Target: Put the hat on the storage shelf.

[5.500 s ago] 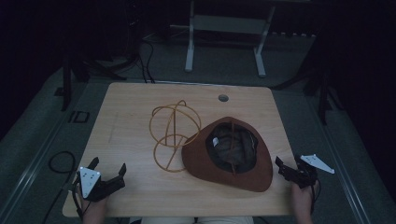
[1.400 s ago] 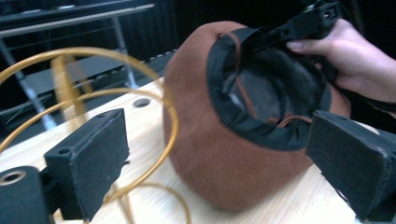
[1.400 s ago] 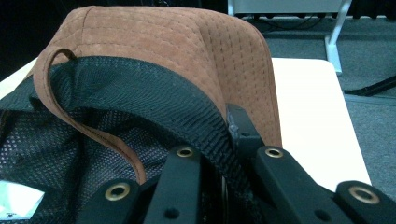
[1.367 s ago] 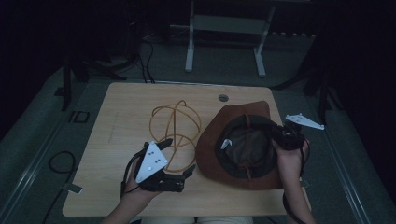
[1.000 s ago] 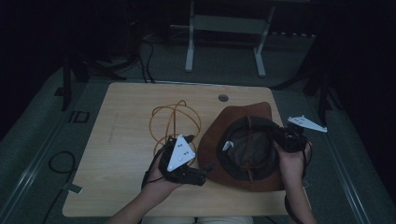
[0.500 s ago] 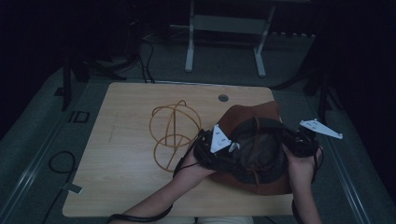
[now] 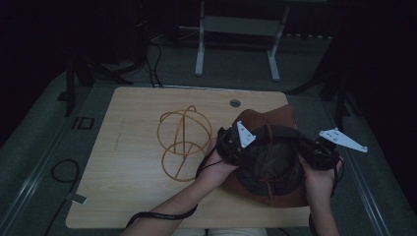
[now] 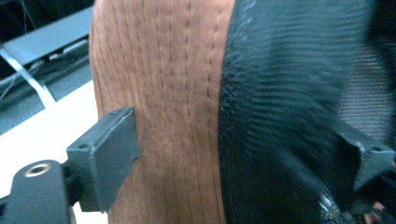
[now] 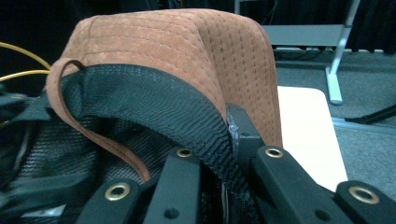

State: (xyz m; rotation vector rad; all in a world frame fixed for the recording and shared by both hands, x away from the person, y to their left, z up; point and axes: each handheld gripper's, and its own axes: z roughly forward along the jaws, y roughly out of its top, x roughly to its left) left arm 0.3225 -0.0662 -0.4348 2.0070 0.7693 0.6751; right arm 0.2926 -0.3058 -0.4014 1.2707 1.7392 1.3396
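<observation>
A dark room surrounds a pale wooden tabletop (image 7: 123, 162), with grey floor on every side and a white-legged frame (image 7: 236, 44) standing beyond the far edge. The left half of the tabletop lies bare, with open room from the near edge to the far one; a small round grommet hole (image 7: 235, 103) sits near the far edge, and a yellow wire ball frame (image 7: 183, 142) rests near the middle. On the right side, reaching to the right and near edges, is a brown suede hat (image 7: 268, 147), turned up so its dark mesh lining faces the camera (rows of stitching run around the brim, and a thin brown cord loops across the inside). The left tongs (image 7: 232, 145) meet the hat's left rim; in the left gripper view the jaws stand well apart with the brown brim and black sweatband (image 8: 275, 116) between them, one pad against the suede, so they straddle the rim, but whether they are pinching it I cannot tell. The right tongs (image 7: 314, 156) are at the hat's right rim, and in the right gripper view the jaws are closed tight on the black sweatband edge (image 9: 205, 135). A small pale tag shows inside the hat in that view, too blurred to read.
</observation>
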